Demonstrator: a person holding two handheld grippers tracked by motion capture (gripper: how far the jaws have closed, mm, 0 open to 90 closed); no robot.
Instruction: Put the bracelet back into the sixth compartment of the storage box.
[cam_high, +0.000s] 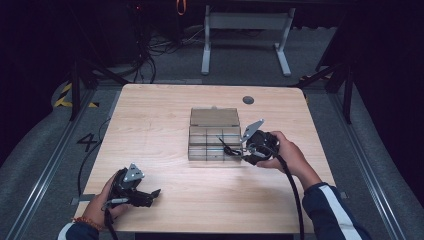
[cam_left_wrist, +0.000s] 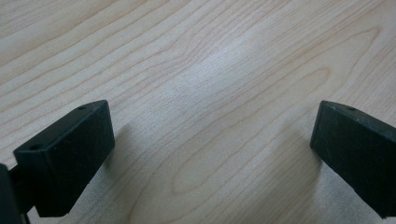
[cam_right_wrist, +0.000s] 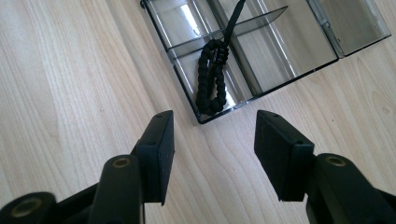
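Left gripper (cam_high: 152, 194) rests low at the near-left of the table (cam_high: 165, 110), jaws wide, nothing between them. Right gripper (cam_right_wrist: 214, 135), jaws apart and empty, points at the clear divided organizer box (cam_right_wrist: 299, 56) mid-table. Black beaded bracelet (cam_right_wrist: 211, 79) lies in the box's nearest corner compartment, cord trailing over the divider.

Pale matt wood-grain table (cam_high: 165, 110), glossy clear plastic box (cam_right_wrist: 280, 51) — matt black beaded bracelet (cam_right_wrist: 211, 79)

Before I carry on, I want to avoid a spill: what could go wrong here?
The black bead bracelet lies in a corner compartment of the clear box, with its cord draped over a divider. The cord could snag, dragging the bracelet out. The open right gripper sits close to the box corner; a push forward might shove the light box across the table.
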